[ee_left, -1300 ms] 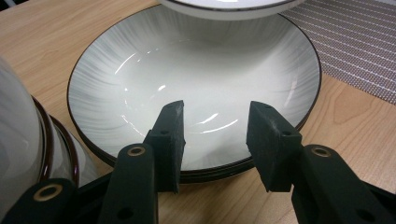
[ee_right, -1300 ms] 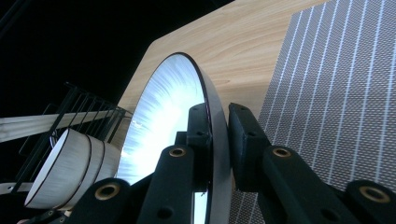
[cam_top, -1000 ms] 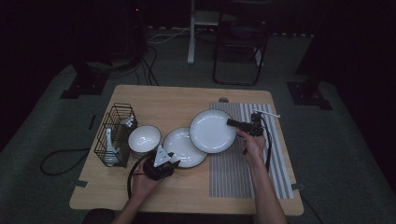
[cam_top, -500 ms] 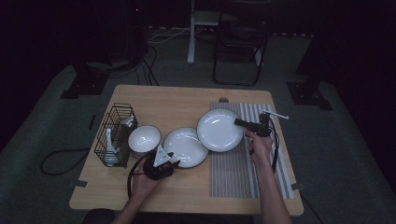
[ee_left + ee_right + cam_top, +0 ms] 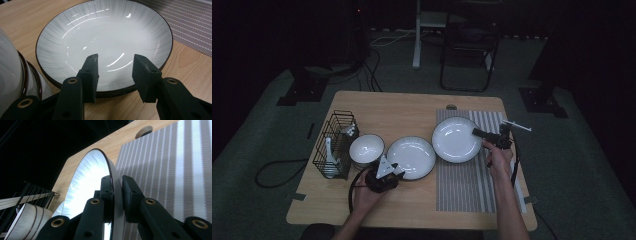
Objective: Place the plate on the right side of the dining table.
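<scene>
Right gripper point(image 5: 480, 133) clamps a plate point(image 5: 455, 139) over the mat point(image 5: 467, 185), probably lifted; next, set it down. Left gripper point(image 5: 115, 67) gapes, empty.

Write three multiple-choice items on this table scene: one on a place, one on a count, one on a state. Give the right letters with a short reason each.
1. Where does the black wire basket stand?
A. at the wooden table's left end
B. on the striped grey mat
C. on the floor

2. How many white dishes show outside the basket in the high view?
A. one
B. three
C. five

3. What is the right claw doing?
A. hanging open
B. gripping the rim of the white round plate
C. holding a spoon

Key: 1 A, the basket sits left of the white bowl. 2 B, the bowl plus two plates. 3 B, both pads press the rim.
</scene>
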### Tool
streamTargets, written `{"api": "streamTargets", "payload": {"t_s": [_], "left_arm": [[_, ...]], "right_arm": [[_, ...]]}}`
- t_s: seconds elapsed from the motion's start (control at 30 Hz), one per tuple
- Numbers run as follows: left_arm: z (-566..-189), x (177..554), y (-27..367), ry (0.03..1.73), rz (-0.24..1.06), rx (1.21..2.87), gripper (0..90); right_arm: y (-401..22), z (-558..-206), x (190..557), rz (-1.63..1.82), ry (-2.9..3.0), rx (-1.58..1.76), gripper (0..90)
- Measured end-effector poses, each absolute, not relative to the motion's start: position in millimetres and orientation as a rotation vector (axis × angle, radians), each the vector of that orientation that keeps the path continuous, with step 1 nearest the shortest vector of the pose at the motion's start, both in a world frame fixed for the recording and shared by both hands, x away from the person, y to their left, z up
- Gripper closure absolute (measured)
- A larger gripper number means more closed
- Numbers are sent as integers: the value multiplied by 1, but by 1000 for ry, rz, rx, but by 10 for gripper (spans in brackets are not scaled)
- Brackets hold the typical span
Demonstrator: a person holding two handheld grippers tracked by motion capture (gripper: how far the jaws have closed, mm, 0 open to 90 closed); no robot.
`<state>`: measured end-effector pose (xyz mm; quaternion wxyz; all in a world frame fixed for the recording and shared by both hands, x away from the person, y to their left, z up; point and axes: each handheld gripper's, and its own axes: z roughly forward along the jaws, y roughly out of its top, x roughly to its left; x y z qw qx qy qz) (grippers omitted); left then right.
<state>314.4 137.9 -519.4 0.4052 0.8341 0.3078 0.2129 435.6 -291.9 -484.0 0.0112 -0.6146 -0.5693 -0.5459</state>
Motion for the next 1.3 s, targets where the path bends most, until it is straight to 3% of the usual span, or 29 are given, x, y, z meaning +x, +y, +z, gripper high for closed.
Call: {"api": "streamTargets", "payload": {"t_s": [1.3], "left_arm": [[-519, 314, 138, 775, 546, 2107, 569]], "right_arm": [[-342, -513, 416, -1640, -1726, -2086, 800]]}}
